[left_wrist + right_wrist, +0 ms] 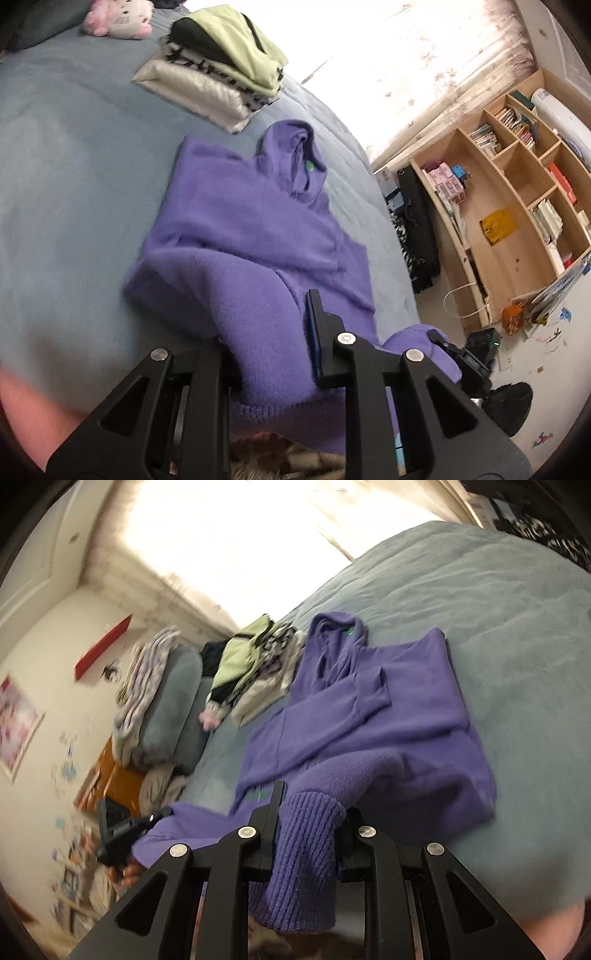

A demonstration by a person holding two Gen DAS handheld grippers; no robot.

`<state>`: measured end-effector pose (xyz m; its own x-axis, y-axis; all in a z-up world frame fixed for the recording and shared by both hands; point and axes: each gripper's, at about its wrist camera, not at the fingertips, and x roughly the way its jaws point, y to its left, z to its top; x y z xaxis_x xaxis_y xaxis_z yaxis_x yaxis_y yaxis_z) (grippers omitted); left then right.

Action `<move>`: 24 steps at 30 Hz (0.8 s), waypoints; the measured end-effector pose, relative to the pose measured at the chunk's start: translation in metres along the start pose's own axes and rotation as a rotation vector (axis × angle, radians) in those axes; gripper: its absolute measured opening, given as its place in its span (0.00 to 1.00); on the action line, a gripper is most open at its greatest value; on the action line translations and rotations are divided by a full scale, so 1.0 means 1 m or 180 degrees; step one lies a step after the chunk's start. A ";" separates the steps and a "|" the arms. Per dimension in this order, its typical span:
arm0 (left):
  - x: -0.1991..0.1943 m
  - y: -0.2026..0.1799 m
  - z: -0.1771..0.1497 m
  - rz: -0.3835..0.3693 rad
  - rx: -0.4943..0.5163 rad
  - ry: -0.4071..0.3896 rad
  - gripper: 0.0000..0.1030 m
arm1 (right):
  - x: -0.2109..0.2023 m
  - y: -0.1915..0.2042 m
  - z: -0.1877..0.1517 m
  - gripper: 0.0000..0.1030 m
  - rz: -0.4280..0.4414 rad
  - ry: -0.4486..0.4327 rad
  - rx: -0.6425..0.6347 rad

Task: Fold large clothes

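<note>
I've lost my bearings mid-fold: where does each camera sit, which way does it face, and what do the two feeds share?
Left wrist: rides the left gripper, looking along its fingers over the purple sweater toward the wooden bookshelf; the gripper is shut on the hem, and the right gripper shows at the right.
Right wrist: rides the right gripper, shut on ribbed hem, facing the pillows; the left gripper shows at the left.
Shared: sweater, blue-grey bedcover, folded clothes stack, bright window.

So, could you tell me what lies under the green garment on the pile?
Under the green garment show a black-and-white patterned piece and a cream one; anything deeper is covered.
</note>
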<state>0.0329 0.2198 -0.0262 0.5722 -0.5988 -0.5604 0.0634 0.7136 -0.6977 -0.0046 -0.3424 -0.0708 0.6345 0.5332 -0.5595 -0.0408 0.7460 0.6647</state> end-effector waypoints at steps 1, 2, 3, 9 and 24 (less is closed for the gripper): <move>0.010 -0.002 0.013 -0.0022 -0.0005 0.0005 0.20 | 0.015 -0.001 0.016 0.18 -0.0064 -0.0004 0.0035; 0.021 -0.003 0.027 -0.0028 -0.0016 0.0008 0.20 | 0.028 -0.002 0.030 0.18 -0.0110 -0.0016 0.0060; 0.033 -0.004 0.042 -0.0004 -0.0053 0.0009 0.21 | 0.042 -0.003 0.044 0.19 -0.0141 -0.0034 0.0086; 0.127 0.004 0.128 0.0105 -0.0235 0.0200 0.30 | 0.129 -0.029 0.142 0.38 -0.0290 -0.0194 0.0447; 0.247 0.065 0.201 0.0412 -0.0514 0.0377 0.69 | 0.228 -0.091 0.193 0.71 -0.0395 0.0004 0.0632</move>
<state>0.3430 0.1915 -0.1208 0.4665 -0.5514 -0.6917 -0.1412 0.7255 -0.6736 0.2927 -0.3661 -0.1628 0.6242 0.4429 -0.6436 0.1901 0.7129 0.6750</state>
